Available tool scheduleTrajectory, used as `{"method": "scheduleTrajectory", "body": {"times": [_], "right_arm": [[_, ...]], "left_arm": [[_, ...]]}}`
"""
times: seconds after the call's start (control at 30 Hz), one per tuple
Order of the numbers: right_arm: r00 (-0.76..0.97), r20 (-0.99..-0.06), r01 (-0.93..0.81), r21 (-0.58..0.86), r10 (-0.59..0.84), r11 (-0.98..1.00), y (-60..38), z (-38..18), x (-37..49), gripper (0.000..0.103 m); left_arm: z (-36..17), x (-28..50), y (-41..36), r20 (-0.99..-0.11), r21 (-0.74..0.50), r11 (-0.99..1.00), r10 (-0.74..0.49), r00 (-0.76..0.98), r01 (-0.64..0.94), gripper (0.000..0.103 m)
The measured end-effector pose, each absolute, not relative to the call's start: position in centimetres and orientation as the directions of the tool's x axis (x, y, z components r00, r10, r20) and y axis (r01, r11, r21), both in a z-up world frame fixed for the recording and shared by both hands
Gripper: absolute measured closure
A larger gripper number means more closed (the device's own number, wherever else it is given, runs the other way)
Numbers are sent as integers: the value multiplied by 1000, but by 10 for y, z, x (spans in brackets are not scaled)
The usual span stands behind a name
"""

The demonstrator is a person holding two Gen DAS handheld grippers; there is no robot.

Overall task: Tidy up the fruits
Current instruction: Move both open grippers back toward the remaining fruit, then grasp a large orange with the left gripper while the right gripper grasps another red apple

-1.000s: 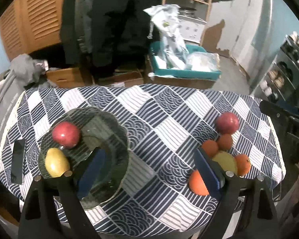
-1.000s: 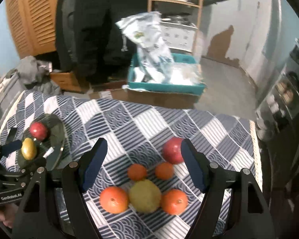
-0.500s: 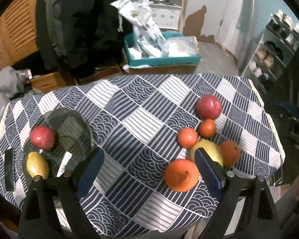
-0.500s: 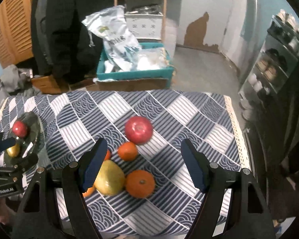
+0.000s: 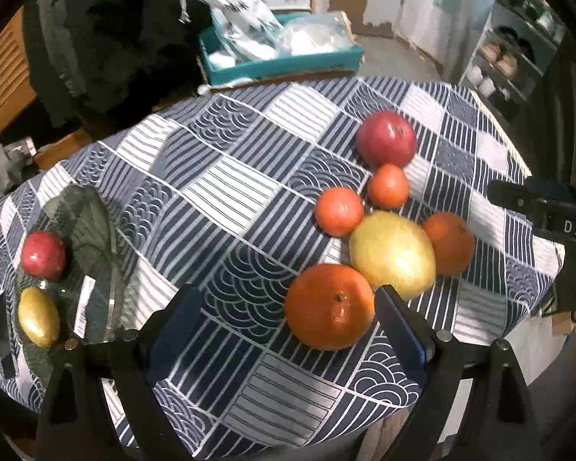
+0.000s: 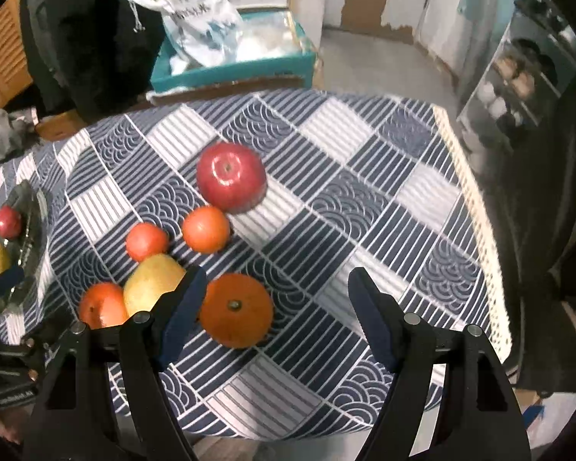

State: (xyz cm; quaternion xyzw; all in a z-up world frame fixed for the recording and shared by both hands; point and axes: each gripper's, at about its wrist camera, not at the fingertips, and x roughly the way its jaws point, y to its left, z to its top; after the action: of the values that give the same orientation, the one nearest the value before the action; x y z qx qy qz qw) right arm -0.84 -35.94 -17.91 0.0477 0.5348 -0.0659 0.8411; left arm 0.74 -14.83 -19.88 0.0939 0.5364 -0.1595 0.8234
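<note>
While six fruits are clustered on the tablecloth [image 5: 230, 192], both grippers, left gripper [image 5: 284, 319] and right gripper [image 6: 274, 307], are held wide open, empty; an orange [image 5: 329, 306] is framed by the left.

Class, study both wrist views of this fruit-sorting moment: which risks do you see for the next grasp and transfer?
1. The large orange touches the yellow pear; closing the left gripper on it may nudge the cluster and set round fruit rolling.
2. The glass plate sits near the table edge, so a heavy drop could shift it.
3. Both open grippers crowd the same pile; the right gripper could collide.
</note>
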Motion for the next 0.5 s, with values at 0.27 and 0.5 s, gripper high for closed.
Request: {"method": "scheduleTrajectory", "body": {"times": [0.27, 0.5], "right_arm": [[371, -927, 168, 6, -57, 986, -360, -198, -10, 28], [366, -929, 180, 17, -51, 984, -366, -202, -7, 28]], "left_arm": [[-228, 10, -162, -942, -31, 921, -157, 297, 388, 10], [-247, 12, -172, -957, -30, 912, -145, 253, 409, 10]]}}
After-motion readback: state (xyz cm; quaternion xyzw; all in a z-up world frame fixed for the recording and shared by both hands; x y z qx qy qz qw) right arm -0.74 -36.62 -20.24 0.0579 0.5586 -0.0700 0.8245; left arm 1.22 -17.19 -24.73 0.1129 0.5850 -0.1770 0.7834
